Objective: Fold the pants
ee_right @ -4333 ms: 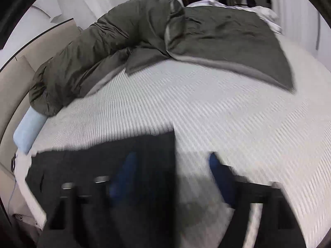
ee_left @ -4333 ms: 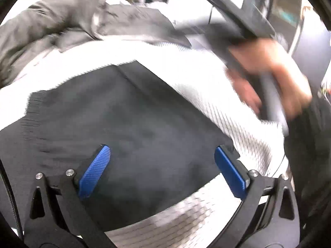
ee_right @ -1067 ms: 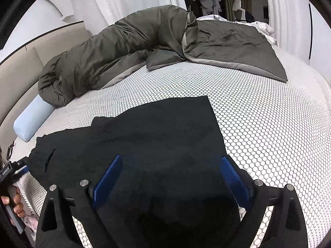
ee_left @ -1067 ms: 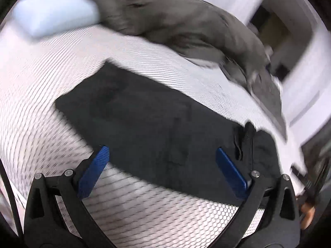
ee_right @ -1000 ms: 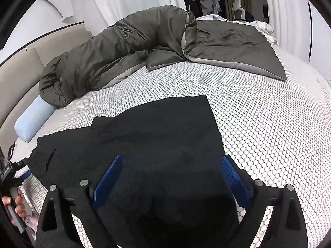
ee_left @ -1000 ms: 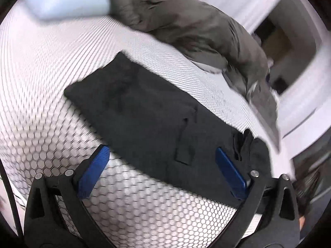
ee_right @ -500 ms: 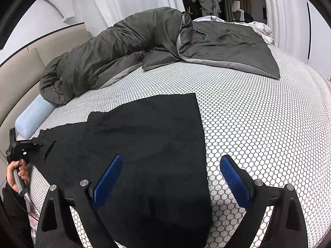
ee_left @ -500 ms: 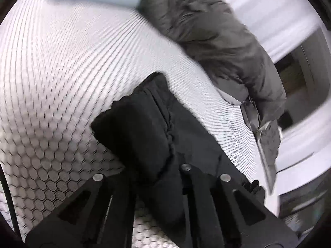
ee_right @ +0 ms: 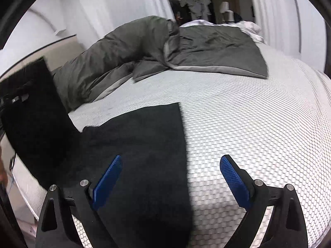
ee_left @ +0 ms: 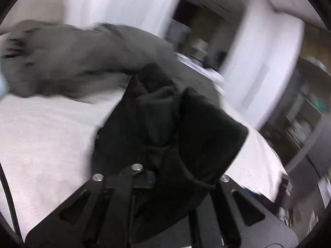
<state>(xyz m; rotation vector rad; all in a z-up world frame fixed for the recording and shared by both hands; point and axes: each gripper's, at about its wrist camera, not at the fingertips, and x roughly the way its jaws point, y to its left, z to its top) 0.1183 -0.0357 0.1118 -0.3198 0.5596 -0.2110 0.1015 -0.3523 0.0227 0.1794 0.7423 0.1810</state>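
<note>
Black pants (ee_right: 140, 144) lie on the white honeycomb mattress (ee_right: 258, 124). My left gripper (ee_left: 165, 165) is shut on the pants' waist end (ee_left: 175, 119) and holds it bunched, lifted off the bed. In the right wrist view that lifted end (ee_right: 31, 107) hangs at the far left with the left gripper in it. My right gripper (ee_right: 169, 175) is open and empty, hovering over the pants' right edge near the bed's front; its left pad is over black fabric, its right pad over bare mattress.
A grey-green duvet (ee_right: 165, 47) lies bunched across the back of the bed and also shows blurred in the left wrist view (ee_left: 72, 57). A beige headboard (ee_right: 68, 47) is at left. Dark shelving (ee_left: 306, 113) stands beyond the bed's right edge.
My left gripper has closed on the waist end and lifted it up off the mattress. My right gripper stays open and has shifted right, now straddling the pants' edge.
</note>
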